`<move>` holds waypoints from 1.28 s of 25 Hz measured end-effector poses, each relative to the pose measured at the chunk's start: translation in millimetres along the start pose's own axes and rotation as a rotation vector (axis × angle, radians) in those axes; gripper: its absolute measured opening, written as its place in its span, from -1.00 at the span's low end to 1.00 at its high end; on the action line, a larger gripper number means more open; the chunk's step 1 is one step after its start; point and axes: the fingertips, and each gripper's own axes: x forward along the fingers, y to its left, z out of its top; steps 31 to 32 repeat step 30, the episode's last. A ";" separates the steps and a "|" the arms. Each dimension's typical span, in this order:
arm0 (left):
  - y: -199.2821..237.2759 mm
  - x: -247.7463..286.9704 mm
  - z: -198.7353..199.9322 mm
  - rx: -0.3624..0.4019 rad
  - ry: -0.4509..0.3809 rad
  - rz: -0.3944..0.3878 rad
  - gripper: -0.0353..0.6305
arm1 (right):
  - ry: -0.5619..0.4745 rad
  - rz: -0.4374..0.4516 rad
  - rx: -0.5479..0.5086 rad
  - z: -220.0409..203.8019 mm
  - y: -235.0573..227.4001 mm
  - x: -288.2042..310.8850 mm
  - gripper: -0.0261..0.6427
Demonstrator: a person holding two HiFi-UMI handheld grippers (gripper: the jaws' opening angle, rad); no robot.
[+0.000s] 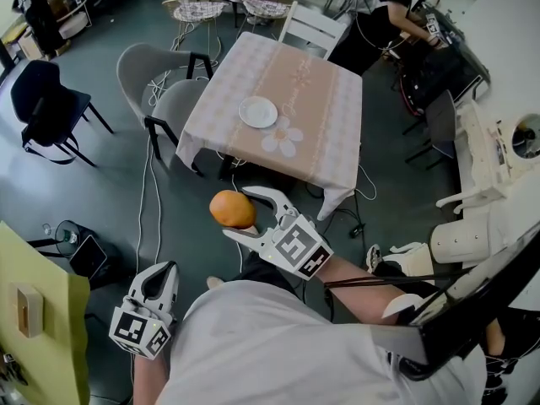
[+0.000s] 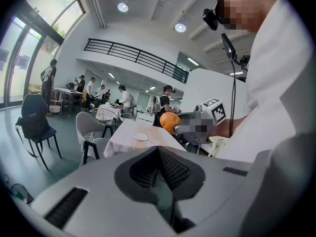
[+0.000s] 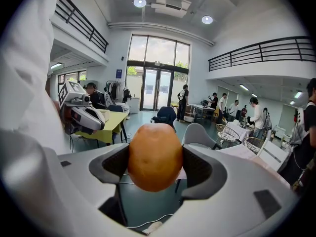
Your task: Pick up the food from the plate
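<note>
An orange, egg-shaped piece of food (image 1: pixel 232 209) hangs in the air in front of the person's body, with my right gripper (image 1: pixel 245 215) shut on it. In the right gripper view the food (image 3: pixel 154 156) fills the gap between the two dark pads. The white plate (image 1: pixel 258 111) lies bare on the pink checked tablecloth of the table (image 1: pixel 312 133), well beyond the food. My left gripper (image 1: pixel 159 278) is low at the person's left side, its jaws shut with nothing between them (image 2: pixel 159 152). From the left gripper view the food (image 2: pixel 169 122) and the plate (image 2: pixel 140 137) show in the distance.
Two grey chairs (image 1: pixel 164 91) stand at the table's left side, a white one (image 1: pixel 312 29) at its far end. A dark chair (image 1: pixel 51 108) stands further left. Cables run over the floor. A yellow-green table (image 1: pixel 38 319) is at lower left. Several people stand in the room.
</note>
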 end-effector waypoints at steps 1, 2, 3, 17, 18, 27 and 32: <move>-0.6 0.4 0.0 0.002 0.001 -0.001 -0.87 | 0.001 0.000 -0.002 -0.4 0.5 -0.4 0.13; -1.3 0.8 0.1 0.005 0.002 -0.004 -0.87 | 0.002 0.001 -0.004 -0.7 1.0 -0.8 0.13; -1.8 1.1 0.3 0.008 0.001 -0.006 -0.87 | 0.003 0.002 -0.005 -1.0 1.4 -1.1 0.13; 0.8 11.0 1.5 0.009 0.010 -0.020 -0.87 | 0.006 -0.007 0.000 -3.2 -8.4 -0.9 0.13; 1.0 12.3 2.2 0.010 0.011 -0.023 -0.87 | 0.006 -0.008 0.002 -3.3 -9.6 -0.9 0.13; 2.9 32.9 7.6 0.006 0.031 -0.034 -0.87 | 0.012 -0.021 0.019 -10.4 -30.0 -2.8 0.13; 4.1 42.3 8.1 0.002 0.038 -0.038 -0.87 | 0.016 -0.026 0.019 -14.2 -39.3 -1.4 0.13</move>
